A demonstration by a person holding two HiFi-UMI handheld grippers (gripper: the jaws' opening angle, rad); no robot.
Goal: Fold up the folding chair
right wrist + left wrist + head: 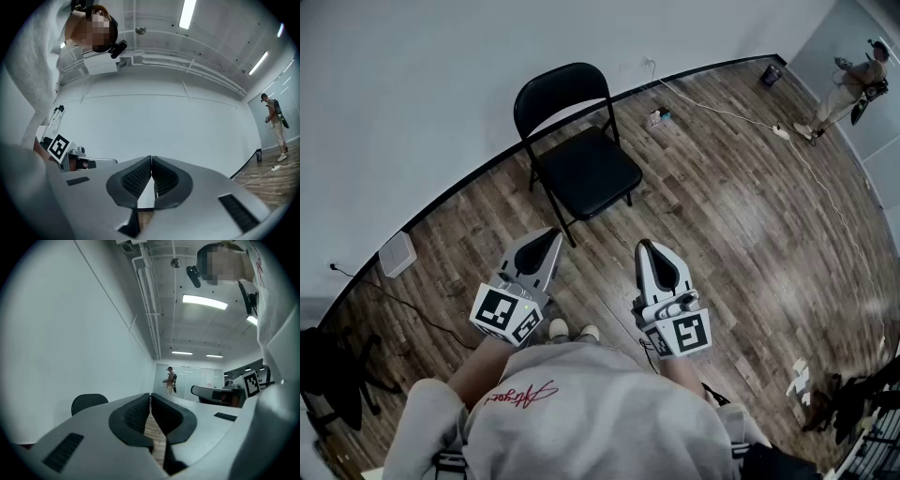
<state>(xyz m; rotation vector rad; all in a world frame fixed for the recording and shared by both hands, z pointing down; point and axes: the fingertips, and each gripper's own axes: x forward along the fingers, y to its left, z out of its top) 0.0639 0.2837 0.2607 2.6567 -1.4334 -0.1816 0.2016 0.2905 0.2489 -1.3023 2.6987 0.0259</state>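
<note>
A black folding chair [577, 155] stands unfolded on the wood floor by the white wall, seat facing me. My left gripper [555, 234] is held level a short way in front of the chair's near legs, jaws shut and empty. My right gripper [643, 247] hovers beside it to the right, also shut with nothing between its pads. In the left gripper view the chair's backrest [89, 404] peeks over the left gripper [150, 397] body at the left. The right gripper view shows the right gripper [151, 161] against only the bare wall.
A cable and a small power strip [659, 116] lie on the floor behind the chair by the wall. Another person [853, 86] stands at the far right. A white box [397, 253] sits at the wall's foot on the left. Dark gear [853, 403] lies at the lower right.
</note>
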